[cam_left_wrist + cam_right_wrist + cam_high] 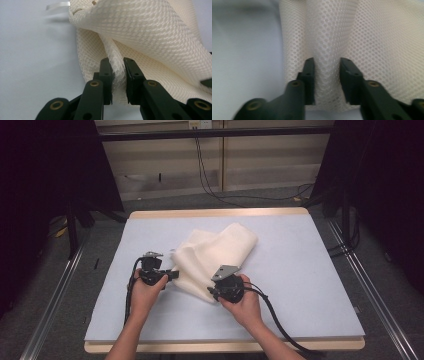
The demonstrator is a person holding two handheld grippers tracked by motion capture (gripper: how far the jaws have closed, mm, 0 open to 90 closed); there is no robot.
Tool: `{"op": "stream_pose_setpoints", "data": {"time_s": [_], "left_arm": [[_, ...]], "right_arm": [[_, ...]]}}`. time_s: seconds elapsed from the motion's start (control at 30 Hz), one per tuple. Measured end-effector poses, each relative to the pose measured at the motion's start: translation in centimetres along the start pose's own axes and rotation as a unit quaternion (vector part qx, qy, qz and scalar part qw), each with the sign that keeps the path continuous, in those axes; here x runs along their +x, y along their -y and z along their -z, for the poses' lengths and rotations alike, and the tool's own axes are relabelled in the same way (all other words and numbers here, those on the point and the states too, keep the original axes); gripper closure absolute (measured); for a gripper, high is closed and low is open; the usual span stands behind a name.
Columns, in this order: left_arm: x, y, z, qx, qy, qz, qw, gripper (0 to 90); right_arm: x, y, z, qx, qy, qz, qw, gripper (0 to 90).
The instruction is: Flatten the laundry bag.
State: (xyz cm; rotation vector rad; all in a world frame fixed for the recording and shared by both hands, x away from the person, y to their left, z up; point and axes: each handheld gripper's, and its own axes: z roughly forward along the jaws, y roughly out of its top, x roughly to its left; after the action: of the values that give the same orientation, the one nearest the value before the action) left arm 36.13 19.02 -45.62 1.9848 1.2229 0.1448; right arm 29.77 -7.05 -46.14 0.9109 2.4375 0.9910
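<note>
Mesh cloth, cream and open-weave, is bunching between the jaws of both grippers: the left gripper is pinching a fold at its near-left edge, the right gripper is clamping a ridge at its near edge. Looking light, limp and unlikely to slip, it is best taken by edges or folds. It is lying crumpled mid-table on a pale blue mat, with cables trailing over grey floor beyond.

1. Cream open-mesh fabric cloth: woven honeycomb texture, soft, matt, slightly translucent in folds.
2. Pale blue-grey table covering sheet: smooth, matt.
3. Light wooden table edge: bare, matt.
4. Black plastic left gripper: satin finish, brass-coloured rivets.
5. Black plastic right gripper: same finish.
</note>
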Motion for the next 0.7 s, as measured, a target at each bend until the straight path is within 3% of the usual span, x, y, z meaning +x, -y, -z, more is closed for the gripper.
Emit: {"op": "stream_pose_setpoints", "data": {"time_s": [0.07,0.17,0.3,0.37,0.4,0.43,0.47,0.5,0.6,0.7], "left_arm": [[0.0,0.0,0.0,-0.003,0.000,0.000,1.0000,78.4],[-0.1,0.1,-0.1,0.000,0.002,-0.002,1.0000,78.6],[-0.2,0.2,-0.5,-0.001,0.008,0.002,1.0000,78.6],[-0.3,0.2,-0.6,0.001,0.008,0.002,1.0000,78.6],[-0.3,0.2,-0.6,0.001,0.009,0.002,1.0000,78.5],[-0.3,0.2,-0.6,0.002,0.011,0.002,0.9999,78.5],[-0.3,0.3,-0.6,0.003,0.009,-0.001,1.0000,78.5],[-0.3,0.3,-0.6,0.003,0.009,-0.001,1.0000,78.5],[-0.3,0.4,-0.6,0.003,0.009,0.000,1.0000,78.3],[-0.3,0.4,-0.7,0.003,0.010,0.001,0.9999,78.2]], "right_arm": [[-0.5,0.0,0.0,-0.003,0.012,-0.004,0.9999,80.8],[-1.1,0.0,0.0,-0.010,0.029,-0.004,0.9995,83.2],[-2.7,0.3,-0.1,-0.011,0.053,-0.022,0.9983,83.5],[-3.4,0.5,-0.1,-0.015,0.039,-0.036,0.9985,82.2],[-3.3,0.5,-0.1,-0.016,0.026,-0.043,0.9986,69.2],[-3.3,0.5,-0.1,-0.016,0.026,-0.043,0.9986,69.2],[-3.0,0.3,-0.1,-0.021,0.030,-0.048,0.9982,53.1],[-3.0,0.3,-0.1,-0.021,0.030,-0.048,0.9982,53.1],[-2.7,-0.6,-0.4,-0.027,0.018,-0.064,0.9974,35.9],[-2.2,-1.7,-0.6,-0.038,0.016,-0.064,0.9971,30.4]]}}
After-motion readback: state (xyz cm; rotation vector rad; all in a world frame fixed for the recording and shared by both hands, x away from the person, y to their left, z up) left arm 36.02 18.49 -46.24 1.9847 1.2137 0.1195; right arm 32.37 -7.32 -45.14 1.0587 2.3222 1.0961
